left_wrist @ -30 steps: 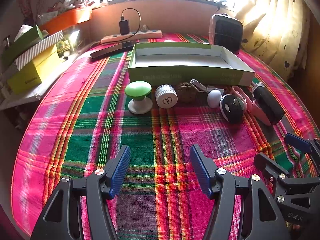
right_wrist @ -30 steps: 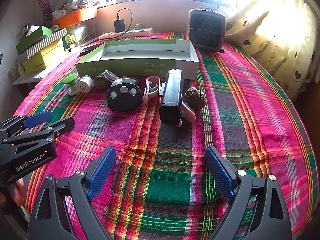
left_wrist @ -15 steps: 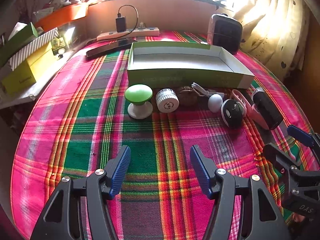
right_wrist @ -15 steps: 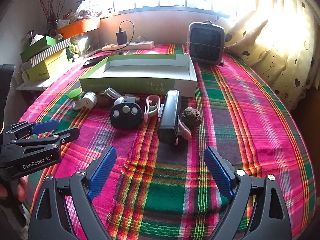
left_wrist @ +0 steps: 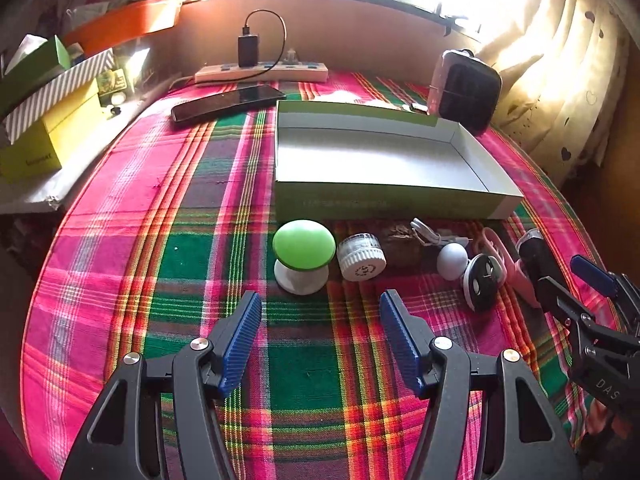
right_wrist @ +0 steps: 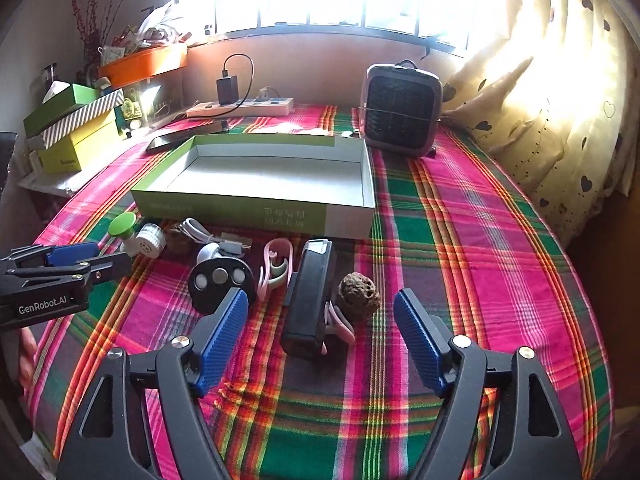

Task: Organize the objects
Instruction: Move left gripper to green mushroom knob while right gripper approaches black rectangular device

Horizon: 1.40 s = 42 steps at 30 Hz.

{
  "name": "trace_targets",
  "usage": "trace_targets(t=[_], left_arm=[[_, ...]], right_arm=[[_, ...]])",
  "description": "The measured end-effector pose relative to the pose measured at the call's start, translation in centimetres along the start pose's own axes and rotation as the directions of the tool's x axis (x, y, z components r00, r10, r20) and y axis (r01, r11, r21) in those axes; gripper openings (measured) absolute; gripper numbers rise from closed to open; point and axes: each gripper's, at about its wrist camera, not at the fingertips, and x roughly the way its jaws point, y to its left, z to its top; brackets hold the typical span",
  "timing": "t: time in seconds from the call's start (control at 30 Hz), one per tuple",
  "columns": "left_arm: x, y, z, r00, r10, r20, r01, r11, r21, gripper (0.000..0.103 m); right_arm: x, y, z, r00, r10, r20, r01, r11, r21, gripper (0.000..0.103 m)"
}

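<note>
An empty green and white box lid [left_wrist: 384, 200] [right_wrist: 256, 212] lies on the plaid cloth. In front of it stands a row of small things: a green mushroom-shaped lamp [left_wrist: 303, 254] [right_wrist: 125, 229], a white round cap [left_wrist: 361, 257], a brown lump [left_wrist: 402, 240], a white cable [right_wrist: 200, 229], a black round device [right_wrist: 219, 280], a pink clip [right_wrist: 274, 270], a black rectangular device [right_wrist: 310, 296] and a brown porous stone [right_wrist: 357, 295]. My left gripper [left_wrist: 320, 340] is open just short of the lamp. My right gripper [right_wrist: 320, 344] is open around the black device's near end.
A small heater [right_wrist: 402, 110] stands behind the box at the right. A power strip [left_wrist: 262, 72] and a phone [left_wrist: 228, 102] lie at the back. Stacked boxes [left_wrist: 44, 120] sit on a shelf at the left. A curtain [right_wrist: 560, 100] hangs at the right.
Both grippers have moved forward toward the row of objects, which now looks closer. Both stay open and empty.
</note>
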Motion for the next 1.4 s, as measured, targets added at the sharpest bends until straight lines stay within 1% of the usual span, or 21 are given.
trace_targets(t=[0.13, 0.2, 0.33, 0.47, 0.53, 0.77, 0.9, 1.0, 1.03, 1.07, 1.1, 1.4], left_arm=[[0.5, 0.2, 0.5, 1.000, -0.002, -0.002, 0.002, 1.000, -0.002, 0.061], [0.8, 0.3, 0.7, 1.000, 0.004, -0.003, -0.004, 1.000, -0.010, 0.061], [1.4, 0.8, 1.1, 1.000, 0.014, -0.013, -0.015, 1.000, -0.021, 0.061], [1.5, 1.5, 1.5, 1.000, 0.020, 0.001, -0.020, 0.999, -0.045, 0.061], [1.5, 1.9, 1.8, 1.000, 0.030, 0.006, -0.030, 0.998, -0.056, 0.061], [2.0, 2.2, 2.3, 1.000, 0.020, -0.004, -0.020, 0.998, -0.057, 0.061], [2.2, 2.2, 2.5, 1.000, 0.022, 0.002, -0.022, 0.999, -0.049, 0.061], [2.4, 2.1, 2.6, 1.000, 0.019, -0.001, -0.019, 0.999, -0.042, 0.056], [2.5, 2.0, 2.6, 1.000, 0.019, -0.004, -0.019, 0.999, -0.040, 0.052], [2.5, 2.0, 2.6, 1.000, 0.015, -0.005, -0.016, 0.999, -0.039, 0.051], [2.5, 2.0, 2.5, 1.000, 0.014, -0.004, -0.014, 0.999, -0.039, 0.049], [2.3, 1.6, 2.4, 1.000, -0.011, -0.001, 0.011, 0.999, -0.031, 0.035]], right_arm=[[0.7, -0.1, 0.2, 1.000, -0.004, -0.017, 0.004, 1.000, 0.006, 0.066], [0.9, -0.1, 0.2, 1.000, -0.005, -0.024, 0.006, 1.000, 0.007, 0.060], [1.3, -0.1, 0.3, 0.999, -0.001, -0.038, 0.001, 1.000, 0.003, 0.054], [1.3, -0.2, 0.5, 0.999, -0.007, -0.035, 0.007, 1.000, 0.001, 0.047], [1.3, -0.2, 0.6, 0.999, -0.011, -0.035, 0.011, 1.000, -0.003, 0.045], [1.3, -0.5, 0.7, 0.999, -0.021, -0.030, 0.021, 1.000, 0.000, 0.037], [1.2, -0.5, 0.7, 1.000, -0.016, -0.026, 0.016, 1.000, 0.002, 0.035], [1.2, -0.4, 0.7, 1.000, -0.012, -0.023, 0.012, 1.000, 0.000, 0.034], [1.1, -0.3, 0.8, 1.000, -0.008, -0.021, 0.008, 1.000, -0.003, 0.033], [1.1, -0.3, 0.8, 1.000, -0.002, -0.021, 0.002, 1.000, -0.006, 0.026], [1.2, -0.2, 0.7, 1.000, -0.002, -0.023, 0.002, 1.000, -0.007, 0.024], [1.2, -0.2, 0.7, 1.000, 0.001, -0.023, -0.001, 1.000, -0.004, 0.024]])
